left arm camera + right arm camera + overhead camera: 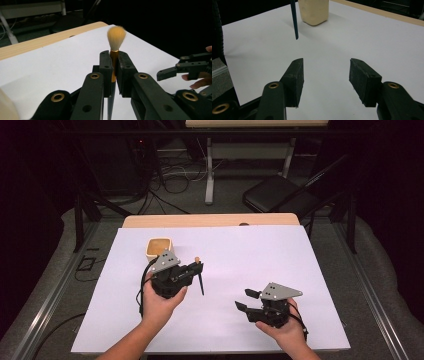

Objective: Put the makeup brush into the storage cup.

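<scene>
The left gripper [114,75] had its jaws squeezed tight on a small brush [115,53]. They pinched it at the gold band, just under the soft, pale bristles. So the picking up looked done: in the right gripper view the brush's dark handle tip [296,35] hung above the white sheet [260,265] and did not touch it.

What was left seemed to be using the brush or putting it somewhere. The cream-coloured cup [159,248] stood just behind the left gripper, nearer the far left corner of the table, and nothing was going into it yet.

In the high view the brush stood almost straight up and down. Its long line ran from the bristles at the top to the thin handle pointing down at the sheet, leaning only a little. It was left of the table's middle.

The right gripper [248,300] sat near the front edge of the table, on the right side. Its jaws were spread apart with nothing between them.
</scene>
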### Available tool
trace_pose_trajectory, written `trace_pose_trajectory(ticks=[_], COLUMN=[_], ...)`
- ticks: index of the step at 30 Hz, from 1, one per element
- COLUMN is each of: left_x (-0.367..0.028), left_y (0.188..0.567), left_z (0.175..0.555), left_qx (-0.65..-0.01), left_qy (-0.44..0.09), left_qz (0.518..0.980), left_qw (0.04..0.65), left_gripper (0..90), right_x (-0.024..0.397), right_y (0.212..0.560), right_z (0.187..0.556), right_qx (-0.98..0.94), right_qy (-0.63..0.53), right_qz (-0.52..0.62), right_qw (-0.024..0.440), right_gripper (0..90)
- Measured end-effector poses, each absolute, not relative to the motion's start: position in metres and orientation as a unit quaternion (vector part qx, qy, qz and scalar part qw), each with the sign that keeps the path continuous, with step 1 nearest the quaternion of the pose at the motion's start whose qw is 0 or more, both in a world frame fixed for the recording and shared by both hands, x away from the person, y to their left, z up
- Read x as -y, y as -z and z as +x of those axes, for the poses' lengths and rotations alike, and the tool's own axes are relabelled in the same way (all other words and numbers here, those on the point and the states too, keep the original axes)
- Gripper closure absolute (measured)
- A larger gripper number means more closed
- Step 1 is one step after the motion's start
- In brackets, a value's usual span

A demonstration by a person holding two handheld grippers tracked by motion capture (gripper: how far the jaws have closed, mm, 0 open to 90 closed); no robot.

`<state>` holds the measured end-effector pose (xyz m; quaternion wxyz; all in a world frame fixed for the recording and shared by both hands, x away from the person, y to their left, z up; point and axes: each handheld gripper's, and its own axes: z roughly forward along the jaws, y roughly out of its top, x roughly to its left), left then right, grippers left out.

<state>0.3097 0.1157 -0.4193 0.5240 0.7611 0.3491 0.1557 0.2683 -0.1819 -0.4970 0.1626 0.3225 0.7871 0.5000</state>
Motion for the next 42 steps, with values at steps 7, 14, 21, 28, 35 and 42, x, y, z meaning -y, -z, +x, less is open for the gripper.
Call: trace_pose_trajectory(ticks=[7,14,21,28,35,42], left_x=[-0.121,-0.126,-0.131,-0.137,-0.141,-0.145], left_y=[0.417,0.414,0.408,0.405,0.402,0.399], left_z=[0.317,0.321,0.324,0.328,0.331,0.335], left_qx=[-0.356,-0.362,-0.365,-0.374,-0.380,-0.388], left_qy=[-0.169,-0.181,-0.189,-0.196,-0.203,-0.207], left_qz=[0.760,0.755,0.752,0.745,0.740,0.736], left_qw=[0.516,0.516,0.516,0.516,0.516,0.515], left_gripper=[83.6,83.6,83.6,83.6,83.5,83.6], right_x=[0.186,0.189,0.191,0.193,0.196,0.198], right_y=[0.499,0.501,0.503,0.503,0.504,0.505], right_z=[0.268,0.267,0.268,0.267,0.269,0.269], right_qx=[-0.784,-0.782,-0.775,-0.767,-0.764,-0.763], right_qy=[-0.502,-0.504,-0.513,-0.520,-0.516,-0.514], right_qz=[0.327,0.323,0.329,0.334,0.340,0.342], right_qw=[0.165,0.174,0.167,0.173,0.187,0.194], right_gripper=[44.8,47.2,44.3,39.9,36.6,36.3])
